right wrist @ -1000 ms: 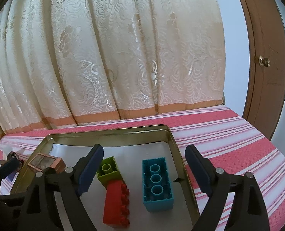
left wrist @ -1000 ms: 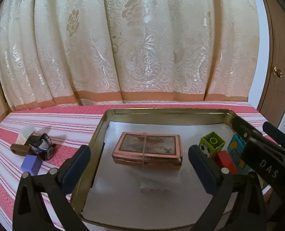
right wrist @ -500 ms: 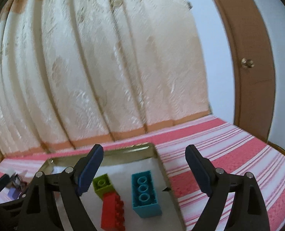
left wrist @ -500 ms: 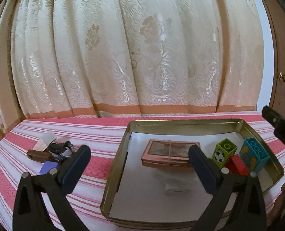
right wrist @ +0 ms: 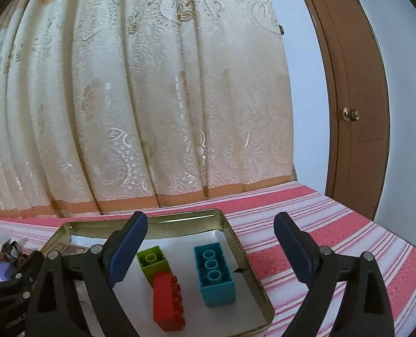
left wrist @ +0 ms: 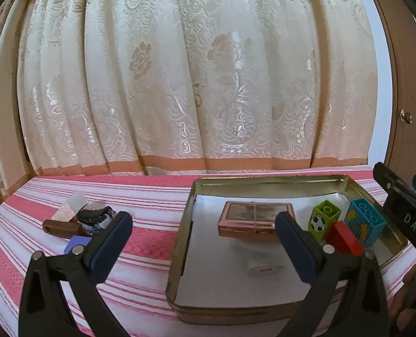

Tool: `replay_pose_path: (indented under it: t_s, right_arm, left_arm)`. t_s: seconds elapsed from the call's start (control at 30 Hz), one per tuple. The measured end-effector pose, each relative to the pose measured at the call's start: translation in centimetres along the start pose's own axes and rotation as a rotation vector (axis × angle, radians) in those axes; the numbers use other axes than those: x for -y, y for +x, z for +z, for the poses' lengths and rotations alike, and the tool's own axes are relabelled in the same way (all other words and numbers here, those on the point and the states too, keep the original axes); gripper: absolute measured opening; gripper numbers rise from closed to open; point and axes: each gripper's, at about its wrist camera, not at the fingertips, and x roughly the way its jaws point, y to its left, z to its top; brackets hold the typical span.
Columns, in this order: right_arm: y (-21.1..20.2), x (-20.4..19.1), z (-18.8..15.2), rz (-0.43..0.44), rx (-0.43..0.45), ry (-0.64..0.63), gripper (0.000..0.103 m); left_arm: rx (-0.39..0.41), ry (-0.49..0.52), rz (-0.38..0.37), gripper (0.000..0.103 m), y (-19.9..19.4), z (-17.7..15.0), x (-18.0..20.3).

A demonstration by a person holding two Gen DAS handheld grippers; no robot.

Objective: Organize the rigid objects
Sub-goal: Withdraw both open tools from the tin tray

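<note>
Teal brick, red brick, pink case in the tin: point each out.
teal brick point(right wrist: 214, 273), right wrist view, studded top face.
red brick point(right wrist: 167, 303), right wrist view, flat upper side.
pink case point(left wrist: 257, 219), left wrist view, lid centre by the band.

We saw cream damask curtain point(left wrist: 208, 84) with floral pattern and peach hem band filling back of room, daylight glowing through folds. We noted pale wall point(right wrist: 306, 112) right of curtain, then brown wooden door point(right wrist: 359, 112) with brass knob point(right wrist: 350, 114). We found pink-and-white striped cloth point(left wrist: 129, 191) covering surface below curtain.
</note>
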Motion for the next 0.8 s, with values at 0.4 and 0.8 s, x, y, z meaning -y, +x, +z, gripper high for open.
replay_pose_path:
  t_s: [0.4, 0.8]
  right_arm:
    - [-1.8, -0.1, -0.6, 0.006, -0.015, 0.089, 0.093]
    - [-2.9, -1.9, -1.2, 0.028, -0.027, 0.134, 0.093]
  left_arm:
    - [-0.032, -0.030, -0.012, 0.103, 0.0, -0.2, -1.6]
    - [-0.033, -0.022, -0.001, 0.103, -0.3, -0.4, -4.0]
